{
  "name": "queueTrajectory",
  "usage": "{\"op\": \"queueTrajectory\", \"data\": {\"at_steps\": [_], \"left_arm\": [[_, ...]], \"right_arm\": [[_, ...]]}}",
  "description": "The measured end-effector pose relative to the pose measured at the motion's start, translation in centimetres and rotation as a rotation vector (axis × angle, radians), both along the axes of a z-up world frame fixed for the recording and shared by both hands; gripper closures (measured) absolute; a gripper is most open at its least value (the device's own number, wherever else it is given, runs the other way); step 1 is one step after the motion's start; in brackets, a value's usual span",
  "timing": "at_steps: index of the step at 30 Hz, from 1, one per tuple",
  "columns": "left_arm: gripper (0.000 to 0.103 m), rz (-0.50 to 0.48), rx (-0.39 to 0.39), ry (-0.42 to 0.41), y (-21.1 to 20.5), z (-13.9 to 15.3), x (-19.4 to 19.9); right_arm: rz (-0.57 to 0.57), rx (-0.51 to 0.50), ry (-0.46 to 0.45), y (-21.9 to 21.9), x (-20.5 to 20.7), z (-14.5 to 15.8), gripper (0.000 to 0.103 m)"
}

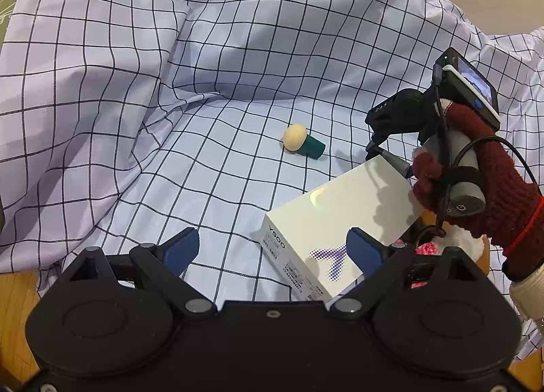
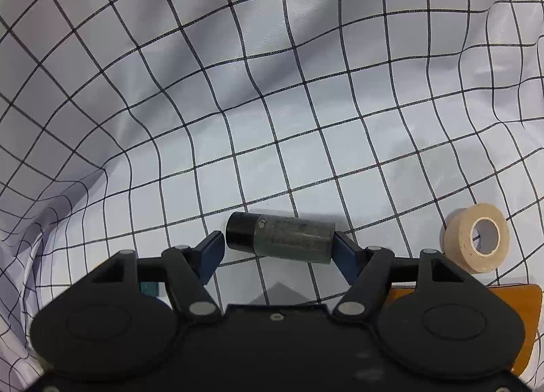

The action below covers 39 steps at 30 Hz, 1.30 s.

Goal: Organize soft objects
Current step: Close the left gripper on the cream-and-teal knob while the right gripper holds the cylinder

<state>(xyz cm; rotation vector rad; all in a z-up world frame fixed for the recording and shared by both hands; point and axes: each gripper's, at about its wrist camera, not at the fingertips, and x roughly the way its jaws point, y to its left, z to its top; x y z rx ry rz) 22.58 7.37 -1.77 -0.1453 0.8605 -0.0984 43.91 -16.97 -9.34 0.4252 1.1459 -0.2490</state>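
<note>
The right gripper point(image 2: 277, 249) holds the dark tube point(image 2: 279, 237) by its ends. Squeeze gently, lift straight. The left gripper point(image 1: 272, 249) is wide open, holding nothing.

A pale lilac cloth point(image 1: 238, 52) with a dark grid pattern covered the surface, rumpled into deep folds at the back and left and lying flatter in the middle; a white carton point(image 1: 336, 218) printed "Y500" rested tilted on it at the right, a purple dotted mark on its top face; bare wooden tabletop point(image 1: 17, 303) showed past the cloth's near edge; in the right wrist view a roll of beige tape point(image 2: 476, 237) lay on its side on the cloth, its hollow core facing the camera; an orange-brown flat piece point(image 2: 523, 317) sat near it.
</note>
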Motion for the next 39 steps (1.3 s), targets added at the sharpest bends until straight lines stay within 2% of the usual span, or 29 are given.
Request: {"op": "queueTrajectory", "data": {"at_steps": [11,18,22,27,33,39], "left_arm": [[0.013,0.002,0.011,0.0,0.0,0.1,0.2],[0.013,0.0,0.017,0.001,-0.3,0.2,0.5],[0.013,0.003,0.022,-0.005,-0.3,0.5,1.2],[0.013,0.001,0.054,-0.016,-0.9,0.9,3.4],[0.013,-0.025,0.144,-0.009,-2.3,0.4,7.8],[0.013,-0.077,0.116,0.07,-3.4,-0.9,12.7]], "right_arm": [[-0.009,0.01,-0.006,0.1,0.2,-0.5,0.03],[-0.001,0.001,-0.013,0.1,0.1,-0.6,0.034],[0.022,-0.026,-0.049,-0.2,-0.4,0.0,0.034],[0.045,-0.026,-0.11,-1.2,-1.8,1.7,0.034],[0.072,-0.032,-0.192,-3.0,-4.4,3.9,0.034],[0.085,-0.026,-0.234,-5.2,-6.6,4.9,0.034]]}}
